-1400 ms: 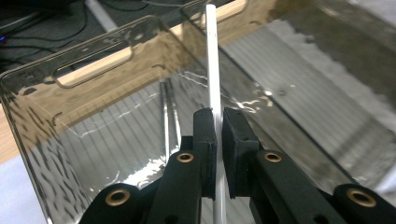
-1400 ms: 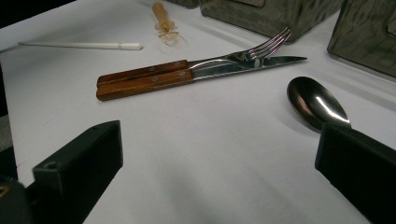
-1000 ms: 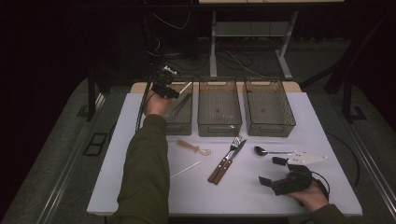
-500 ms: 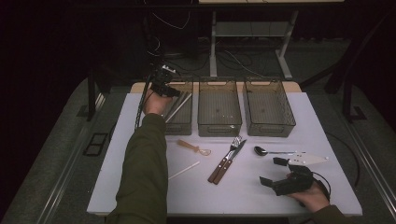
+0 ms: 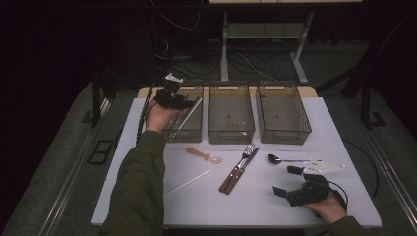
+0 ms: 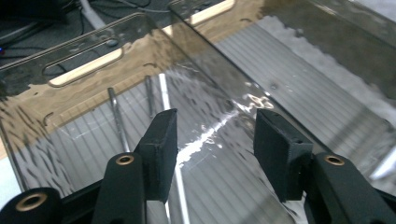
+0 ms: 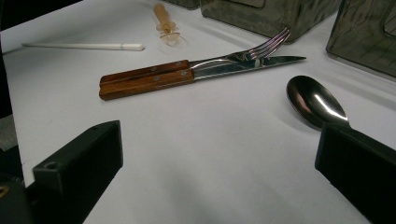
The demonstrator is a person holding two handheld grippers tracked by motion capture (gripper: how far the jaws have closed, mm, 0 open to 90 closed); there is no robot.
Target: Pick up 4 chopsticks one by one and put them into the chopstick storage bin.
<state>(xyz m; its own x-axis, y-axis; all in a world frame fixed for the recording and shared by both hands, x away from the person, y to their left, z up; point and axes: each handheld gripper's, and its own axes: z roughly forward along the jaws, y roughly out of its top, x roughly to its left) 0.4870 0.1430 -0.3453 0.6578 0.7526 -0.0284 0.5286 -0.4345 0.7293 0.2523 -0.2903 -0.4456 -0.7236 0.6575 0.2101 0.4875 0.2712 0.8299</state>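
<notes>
White tabletop (image 5: 344, 147): left tongs (image 5: 173, 100), just opening empty over smoked plastic bin (image 5: 194, 132) holding metal rods (image 5: 189, 112); next pickup awaits wide-open, empty right tongs (image 5: 287, 182).

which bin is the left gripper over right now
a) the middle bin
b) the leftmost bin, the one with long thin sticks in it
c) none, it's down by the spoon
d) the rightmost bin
b: in the high view the left gripper hangs over the leftmost bin, where long thin sticks lie; its jaws have just been opening, with nothing between them in the left gripper view.
</notes>
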